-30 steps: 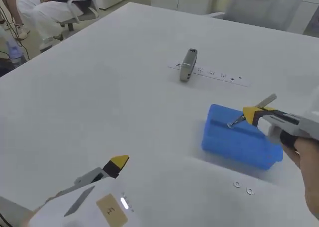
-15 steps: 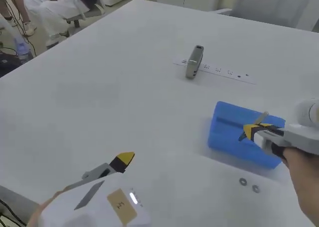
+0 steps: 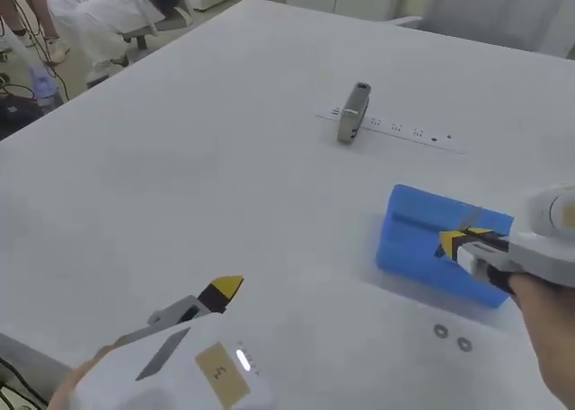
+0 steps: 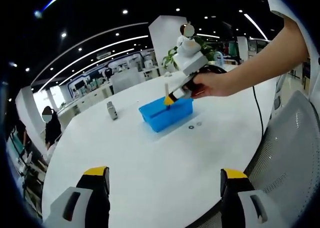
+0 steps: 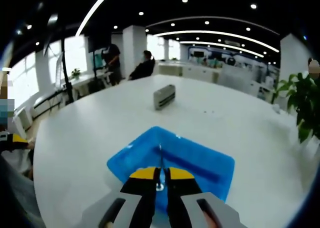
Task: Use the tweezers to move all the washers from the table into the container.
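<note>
The blue container (image 3: 431, 248) sits at the right of the white table (image 3: 225, 185). My right gripper (image 3: 458, 241) hovers over its near right part, shut on the thin metal tweezers (image 5: 160, 155), whose tips point down into the blue container (image 5: 200, 163). I cannot tell whether the tips hold a washer. Two small washers (image 3: 440, 331) (image 3: 464, 344) lie on the table just in front of the container. My left gripper (image 3: 218, 295) rests low at the near left, open, far from the container (image 4: 167, 113). From there the right gripper (image 4: 172, 98) and the washers (image 4: 191, 126) are in sight.
A small silver metal block (image 3: 352, 113) stands behind the container, beside a flush row of table sockets (image 3: 395, 129). A grey mesh chair (image 4: 295, 153) stands by the table's near edge. People sit at the far left of the room (image 3: 108, 14).
The right gripper has dropped and drawn back towards the container's near right side, and the tweezers have tilted more steeply into the container. The left gripper has stayed put.
</note>
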Demonstrator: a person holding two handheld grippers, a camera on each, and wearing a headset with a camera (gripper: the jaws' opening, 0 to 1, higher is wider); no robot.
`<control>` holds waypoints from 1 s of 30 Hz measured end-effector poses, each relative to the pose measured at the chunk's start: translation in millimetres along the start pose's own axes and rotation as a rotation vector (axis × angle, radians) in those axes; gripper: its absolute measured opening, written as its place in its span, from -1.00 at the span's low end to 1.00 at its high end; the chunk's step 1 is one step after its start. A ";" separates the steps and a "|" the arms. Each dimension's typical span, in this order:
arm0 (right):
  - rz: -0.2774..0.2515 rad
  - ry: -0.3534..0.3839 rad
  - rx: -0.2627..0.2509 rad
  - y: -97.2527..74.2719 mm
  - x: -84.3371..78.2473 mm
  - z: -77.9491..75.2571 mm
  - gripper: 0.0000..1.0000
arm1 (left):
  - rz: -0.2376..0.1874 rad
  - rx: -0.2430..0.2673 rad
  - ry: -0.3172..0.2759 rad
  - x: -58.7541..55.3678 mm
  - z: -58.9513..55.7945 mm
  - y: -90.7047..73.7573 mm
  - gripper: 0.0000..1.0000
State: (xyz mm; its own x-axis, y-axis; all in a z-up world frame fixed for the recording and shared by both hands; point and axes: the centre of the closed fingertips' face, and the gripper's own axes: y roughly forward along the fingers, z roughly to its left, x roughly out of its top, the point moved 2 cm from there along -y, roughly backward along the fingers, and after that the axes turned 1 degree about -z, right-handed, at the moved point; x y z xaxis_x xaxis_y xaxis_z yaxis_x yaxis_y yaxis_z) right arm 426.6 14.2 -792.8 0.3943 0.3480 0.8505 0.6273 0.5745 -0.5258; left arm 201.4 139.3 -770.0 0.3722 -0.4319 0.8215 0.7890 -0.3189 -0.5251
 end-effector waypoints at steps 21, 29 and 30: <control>-0.150 0.026 0.056 -69.1 32.8 31.5 -0.94 | 0.005 -0.013 0.010 -0.8 -2.3 0.9 0.95; -0.103 0.051 0.068 -80.6 4.8 39.0 -0.94 | 0.008 -0.013 0.016 -1.4 -2.3 0.9 0.92; -0.101 0.051 0.070 -81.1 1.9 40.7 -0.94 | 0.008 -0.014 0.015 -1.4 -2.4 0.9 0.92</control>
State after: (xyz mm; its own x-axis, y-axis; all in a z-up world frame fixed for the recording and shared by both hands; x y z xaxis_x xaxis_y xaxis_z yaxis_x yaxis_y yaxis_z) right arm 349.2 -1.5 -748.2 0.3663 0.2490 0.8966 0.6177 0.6555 -0.4344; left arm 200.4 137.5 -772.2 0.3709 -0.4467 0.8142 0.7793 -0.3272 -0.5345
